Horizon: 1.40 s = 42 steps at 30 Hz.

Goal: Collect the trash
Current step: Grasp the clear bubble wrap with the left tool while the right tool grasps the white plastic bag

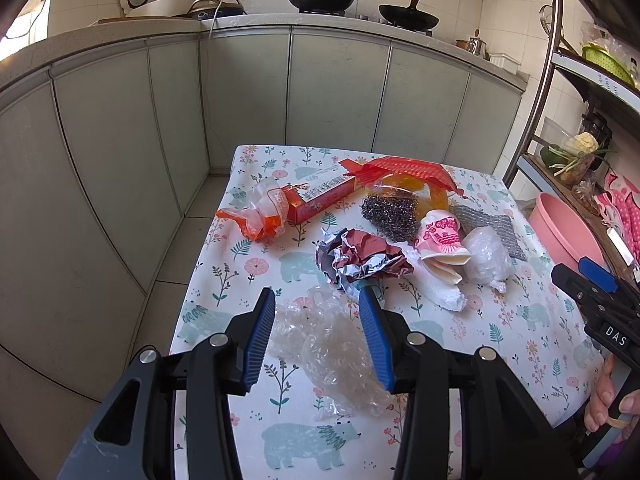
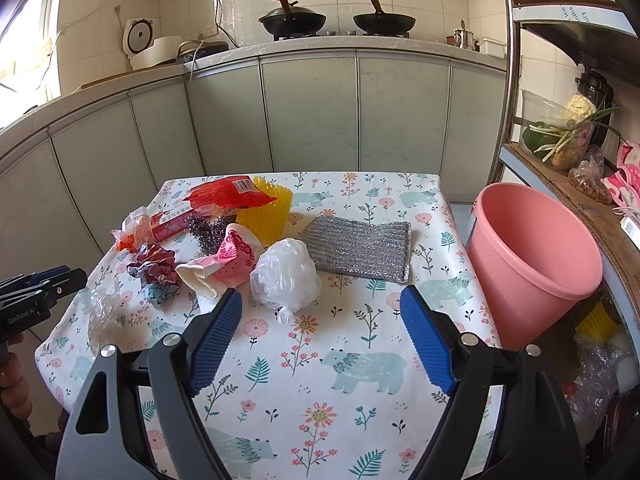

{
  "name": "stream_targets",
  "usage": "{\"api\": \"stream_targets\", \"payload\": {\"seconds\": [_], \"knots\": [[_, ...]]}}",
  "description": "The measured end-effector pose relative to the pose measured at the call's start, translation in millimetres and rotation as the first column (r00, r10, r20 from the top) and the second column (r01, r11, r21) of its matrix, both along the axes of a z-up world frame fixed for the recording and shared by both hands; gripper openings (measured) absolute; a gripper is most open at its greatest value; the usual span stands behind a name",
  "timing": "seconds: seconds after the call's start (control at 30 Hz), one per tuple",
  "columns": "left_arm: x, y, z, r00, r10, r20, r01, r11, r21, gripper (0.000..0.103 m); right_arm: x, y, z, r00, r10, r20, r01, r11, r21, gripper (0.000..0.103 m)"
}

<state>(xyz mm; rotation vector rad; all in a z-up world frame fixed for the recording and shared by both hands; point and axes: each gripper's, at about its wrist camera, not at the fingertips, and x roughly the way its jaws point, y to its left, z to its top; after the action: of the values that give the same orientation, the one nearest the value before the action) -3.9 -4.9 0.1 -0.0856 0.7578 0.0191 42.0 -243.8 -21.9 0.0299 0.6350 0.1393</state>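
I am holding my left gripper (image 1: pixel 318 330) low over the near edge of the small table with the bear-and-flower cloth (image 2: pixel 360 360), its blue ribbed pads spread apart on either side of a crumpled sheet of clear bubble wrap (image 1: pixel 332 354). Nothing is clamped yet; the wrap is lying flat on the cloth between the pads. My right gripper (image 2: pixel 320 328) is hovering wide open and empty just short of a knotted white plastic bag (image 2: pixel 285 276).

The rest of the trash is sitting in a loose cluster beyond: a ball of crumpled maroon-and-silver foil (image 1: pixel 360 260), a squashed pink-and-white paper cup (image 1: pixel 440 240), a torn orange plastic wrapper (image 1: pixel 260 212). The round pink plastic bucket (image 2: pixel 532 256) is standing off the table's right side, open and apparently the place for it all.

To do this grab well, I judge I should be sinking the pads until they are almost brushing the cloth, then closing slowly so the thin film bunches rather than slips out. The foil ball is lying just beyond my right pad, so I should be keeping clear of it.
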Motion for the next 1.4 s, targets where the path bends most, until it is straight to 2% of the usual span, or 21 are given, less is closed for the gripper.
{"api": "stream_targets", "payload": {"seconds": [0.67,0.93,1.07,1.23,1.4], "knots": [[-3,-2,-3,1.000,0.000,-0.007,0.000,1.000,-0.009,0.044,0,1,-1,1.000,0.001,-0.001,-0.001,1.000,0.003,0.082],[1,4,-3,0.999,-0.026,-0.021,0.025,0.999,-0.048,0.044,0,1,-3,1.000,0.003,-0.010,-0.003,1.000,0.005,0.082],[-5,8,-1,0.999,-0.052,-0.011,0.052,0.998,-0.038,0.046,0,2,-4,1.000,0.005,-0.013,-0.005,1.000,0.006,0.082],[-14,15,-11,0.993,-0.093,-0.066,0.090,0.995,-0.052,0.048,4,2,-9,1.000,0.014,-0.028,-0.014,1.000,0.014,0.082],[-13,19,-30,0.981,-0.113,-0.160,0.095,0.989,-0.117,0.048,6,2,-13,0.999,0.022,-0.039,-0.021,1.000,0.019,0.082]]}}
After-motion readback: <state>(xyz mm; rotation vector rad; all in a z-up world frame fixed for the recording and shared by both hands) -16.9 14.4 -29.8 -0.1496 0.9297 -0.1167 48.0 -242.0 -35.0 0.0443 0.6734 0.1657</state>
